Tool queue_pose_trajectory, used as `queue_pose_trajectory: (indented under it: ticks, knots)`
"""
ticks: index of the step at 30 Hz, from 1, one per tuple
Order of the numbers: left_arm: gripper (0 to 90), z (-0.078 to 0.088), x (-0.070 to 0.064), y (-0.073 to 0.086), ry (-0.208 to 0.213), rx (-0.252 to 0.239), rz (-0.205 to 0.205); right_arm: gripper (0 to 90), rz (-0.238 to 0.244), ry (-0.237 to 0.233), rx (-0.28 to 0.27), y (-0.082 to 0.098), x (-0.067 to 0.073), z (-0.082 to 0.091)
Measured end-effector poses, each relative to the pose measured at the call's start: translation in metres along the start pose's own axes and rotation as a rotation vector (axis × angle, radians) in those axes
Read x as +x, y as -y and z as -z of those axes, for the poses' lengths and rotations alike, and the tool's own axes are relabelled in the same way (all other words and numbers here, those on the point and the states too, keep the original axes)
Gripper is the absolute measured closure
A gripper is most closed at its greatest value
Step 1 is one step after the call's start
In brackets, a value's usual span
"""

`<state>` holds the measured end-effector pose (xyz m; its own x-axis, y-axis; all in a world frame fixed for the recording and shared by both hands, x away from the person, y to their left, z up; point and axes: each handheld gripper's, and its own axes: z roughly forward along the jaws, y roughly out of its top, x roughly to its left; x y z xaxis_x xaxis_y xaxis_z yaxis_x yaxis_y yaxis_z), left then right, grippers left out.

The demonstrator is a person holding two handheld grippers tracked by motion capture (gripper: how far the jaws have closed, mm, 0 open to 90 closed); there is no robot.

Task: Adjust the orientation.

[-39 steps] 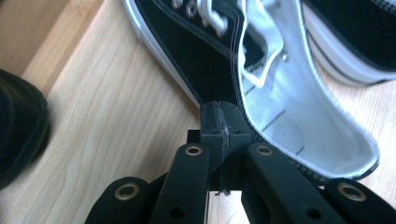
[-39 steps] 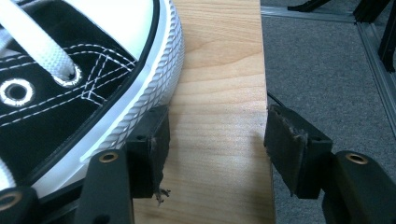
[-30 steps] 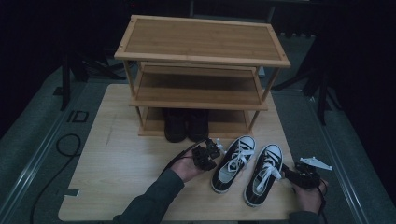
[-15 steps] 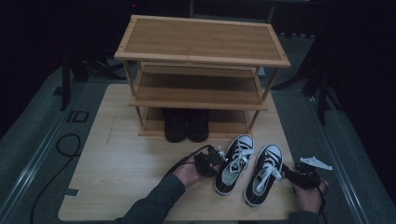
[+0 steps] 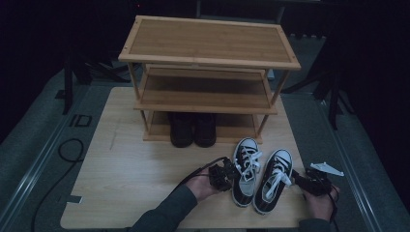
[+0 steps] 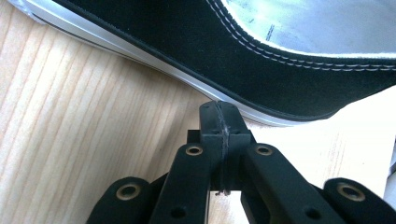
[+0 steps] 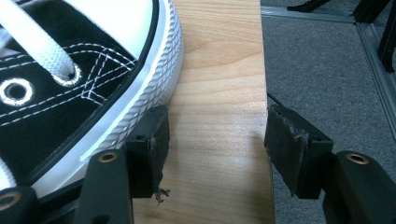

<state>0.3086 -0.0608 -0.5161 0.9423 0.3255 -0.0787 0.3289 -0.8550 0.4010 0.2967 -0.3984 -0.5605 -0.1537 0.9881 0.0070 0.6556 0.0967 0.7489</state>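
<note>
Looks like a dark recording lab to me: wooden table [image 5: 121,159] on grey carpet [image 5: 34,159], metal floor rails [image 5: 36,166], stand legs [image 5: 333,104].

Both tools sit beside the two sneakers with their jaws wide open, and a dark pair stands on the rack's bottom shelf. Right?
Not quite. The left tool is shut, as the left gripper view shows; the right tool is open. The sneakers and dark pair are as stated.

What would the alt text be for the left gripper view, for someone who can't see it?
A closed black tool, jaws pressed together, points at the side of a black sneaker with a white sole. The shoe lies across the top of the picture on a pale wooden table; a white sheet lies at right.
</note>
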Motion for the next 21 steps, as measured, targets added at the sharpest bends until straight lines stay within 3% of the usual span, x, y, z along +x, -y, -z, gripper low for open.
queue_pose_trajectory:
  ticks: [8, 12, 21]
  knots:
    - [90.0, -0.006, -0.015, -0.007, 0.058, -0.012, -0.036, 37.9, 0.006, -0.002, 0.003, 0.0, 0.002, -0.001]
    - [90.0, -0.007, -0.014, -0.007, 0.072, -0.015, -0.038, 38.1, 0.009, -0.001, 0.009, -0.001, 0.002, 0.0]
    - [90.0, 0.005, 0.0, 0.002, 0.023, -0.036, 0.009, 40.7, 0.014, 0.002, 0.021, -0.002, 0.003, 0.001]
